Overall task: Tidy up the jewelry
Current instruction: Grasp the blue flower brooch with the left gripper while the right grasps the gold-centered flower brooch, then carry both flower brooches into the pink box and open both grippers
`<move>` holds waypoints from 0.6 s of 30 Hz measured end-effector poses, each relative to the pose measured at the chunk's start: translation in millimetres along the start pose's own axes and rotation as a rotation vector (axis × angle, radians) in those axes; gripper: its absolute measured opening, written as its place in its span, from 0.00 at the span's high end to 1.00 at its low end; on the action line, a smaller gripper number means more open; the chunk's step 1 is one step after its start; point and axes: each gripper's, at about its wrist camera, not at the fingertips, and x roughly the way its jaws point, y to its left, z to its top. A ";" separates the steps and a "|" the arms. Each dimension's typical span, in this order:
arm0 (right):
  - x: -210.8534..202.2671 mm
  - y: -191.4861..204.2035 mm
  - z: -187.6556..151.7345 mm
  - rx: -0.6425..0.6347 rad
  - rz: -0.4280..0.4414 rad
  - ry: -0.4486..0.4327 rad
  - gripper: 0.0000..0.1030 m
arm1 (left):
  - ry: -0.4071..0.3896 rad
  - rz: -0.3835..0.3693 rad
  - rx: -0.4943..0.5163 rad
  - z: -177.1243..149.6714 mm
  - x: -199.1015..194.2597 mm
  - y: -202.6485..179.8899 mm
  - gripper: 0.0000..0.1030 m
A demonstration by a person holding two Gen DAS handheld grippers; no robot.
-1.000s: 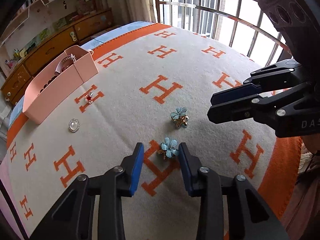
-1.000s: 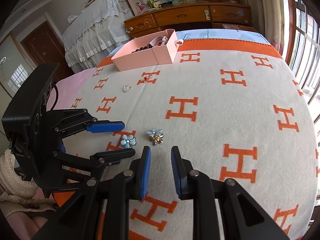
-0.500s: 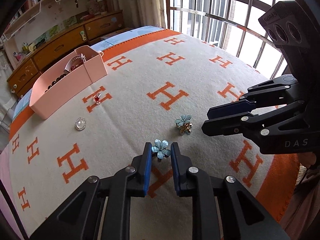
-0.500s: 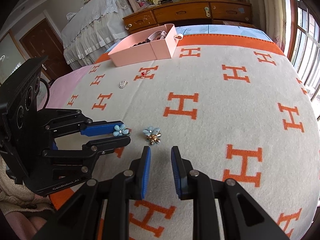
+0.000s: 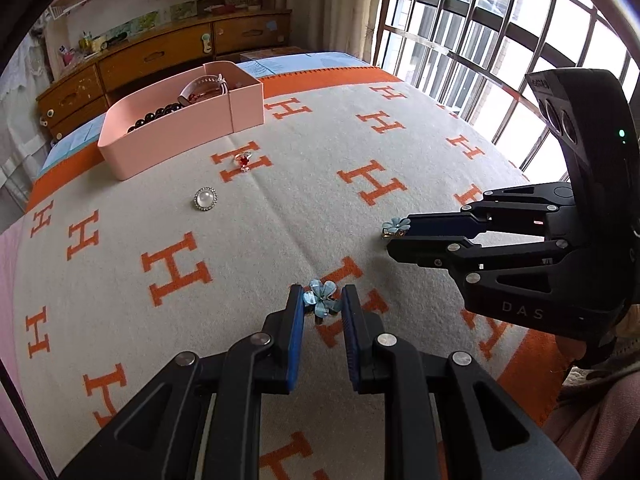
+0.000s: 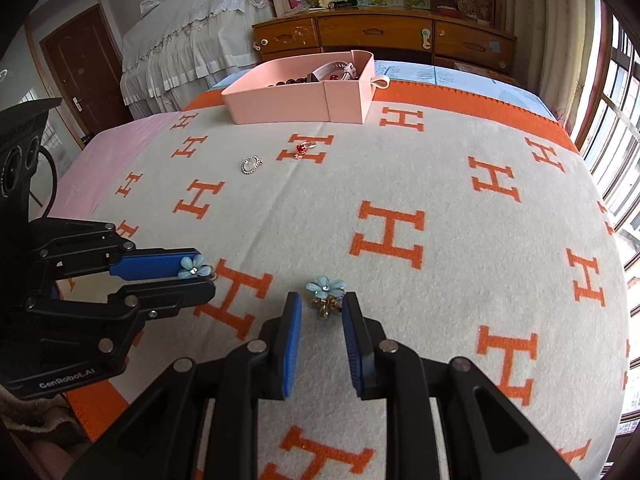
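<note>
My left gripper [image 5: 321, 300] is shut on a blue flower earring [image 5: 321, 302] and holds it above the blanket; the gripper also shows in the right wrist view [image 6: 198, 280] with that earring [image 6: 195, 267] at its tips. My right gripper [image 6: 319, 305] stands open around a second blue flower earring [image 6: 325, 292] that lies on the blanket; this earring also shows in the left wrist view [image 5: 396, 226] at the right gripper's tips [image 5: 390, 236]. A pearl brooch [image 5: 205, 199] and a red-stone ring [image 5: 243, 160] lie farther off, in front of the pink jewelry box [image 5: 172, 140].
The pink box [image 6: 304, 98] holds dark beads and a bangle in two compartments. A cream blanket with orange H marks [image 5: 280, 220] covers the bed. A wooden dresser [image 6: 380, 36] stands behind, barred windows [image 5: 480, 40] to the right.
My left gripper has closed on the blue flower earring and lifted it. My right gripper has moved forward so its fingers flank the second earring.
</note>
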 end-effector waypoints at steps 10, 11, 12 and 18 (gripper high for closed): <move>3.3 7.8 1.5 -0.011 -0.096 -0.002 0.82 | -0.009 -0.031 -0.060 -13.0 -11.2 11.3 0.84; 2.7 8.5 1.0 -0.008 -0.099 0.000 0.82 | -0.011 -0.033 -0.066 -13.9 -13.0 12.1 0.84; 2.0 10.0 0.4 -0.008 -0.095 0.002 0.82 | -0.011 -0.035 -0.073 -14.5 -14.9 13.7 0.84; -12.2 21.6 3.6 -0.007 -0.055 0.014 0.82 | -0.005 -0.027 -0.133 -8.6 -29.7 26.5 0.84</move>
